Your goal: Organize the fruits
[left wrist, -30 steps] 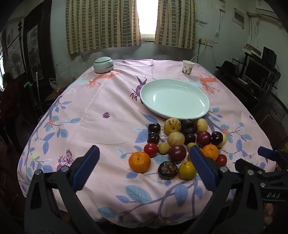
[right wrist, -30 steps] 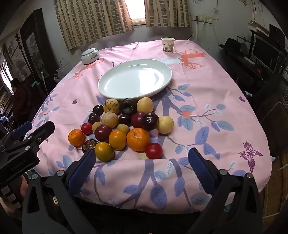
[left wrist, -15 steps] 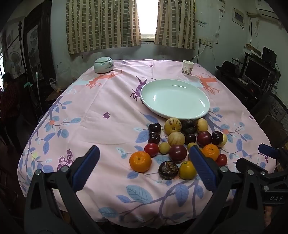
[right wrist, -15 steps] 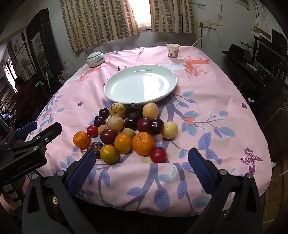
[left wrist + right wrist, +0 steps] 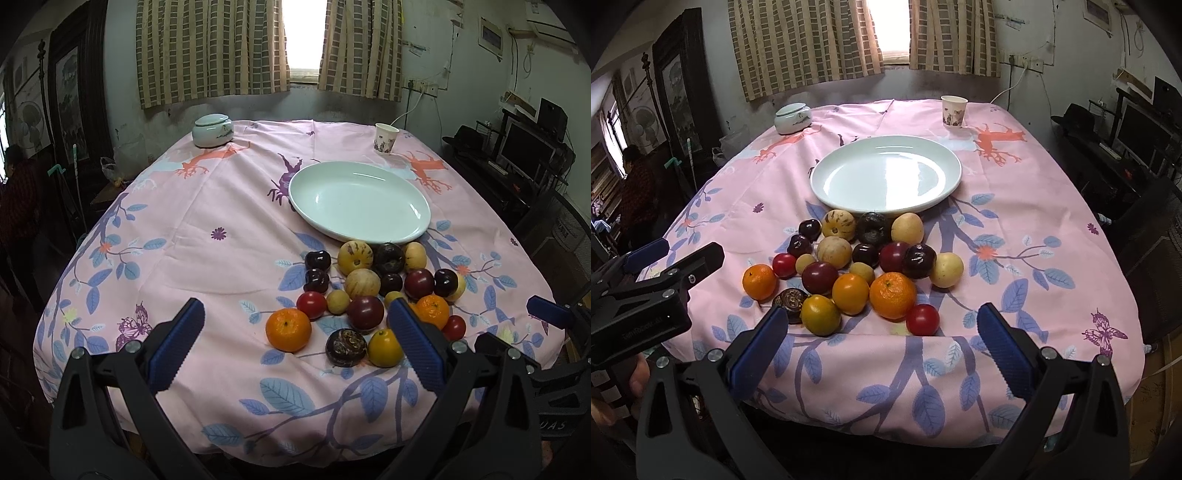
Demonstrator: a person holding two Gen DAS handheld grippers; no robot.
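Both grippers, left (image 5: 295, 343) and right (image 5: 879, 339), spread wide, empty; right drawn back from fruit pile (image 5: 857, 273) since earlier.

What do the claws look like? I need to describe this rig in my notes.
Both the left claw and right claw are black plastic clamp frames with silver screws and ribbed blue fingers. Faint lettering marks each body; no cables or sleeves show.
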